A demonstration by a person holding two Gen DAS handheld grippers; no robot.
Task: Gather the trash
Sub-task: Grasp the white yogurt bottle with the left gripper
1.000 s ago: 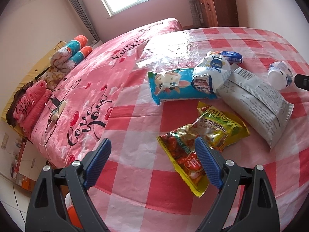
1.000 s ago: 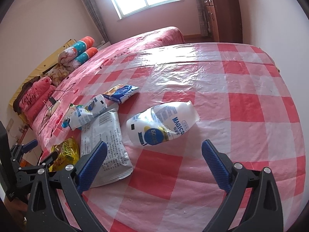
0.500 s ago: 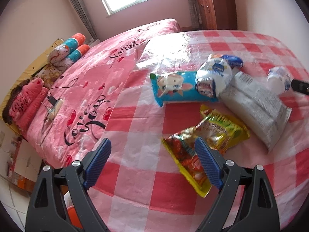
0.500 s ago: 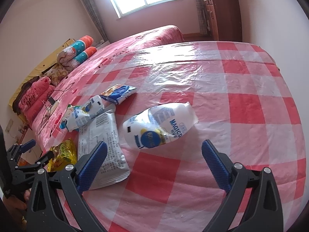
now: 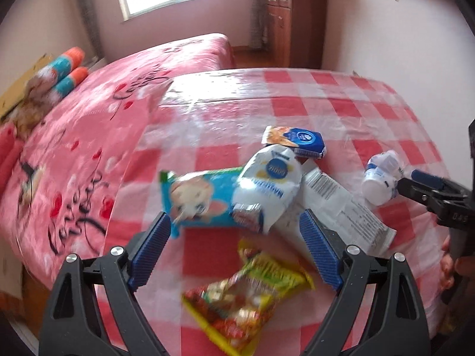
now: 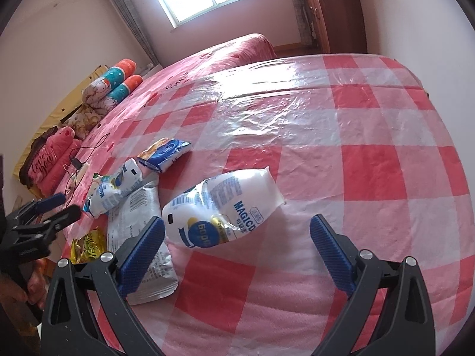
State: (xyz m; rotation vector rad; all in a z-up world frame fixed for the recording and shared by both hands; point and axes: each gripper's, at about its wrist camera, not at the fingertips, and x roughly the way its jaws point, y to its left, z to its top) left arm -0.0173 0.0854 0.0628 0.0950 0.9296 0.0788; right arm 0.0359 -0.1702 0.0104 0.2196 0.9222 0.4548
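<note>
The right gripper [image 6: 237,246] is held with fingers wide and empty; the white Magic pouch [image 6: 221,207] lies on the checked plastic sheet [image 6: 371,154] at 12 o'clock just beyond them, its long axis running 8 to 2 o'clock; the left gripper [image 5: 234,249], likewise wide, is poised over the yellow snack wrapper [image 5: 246,290]; the right is judged nearer the pouch.
</note>
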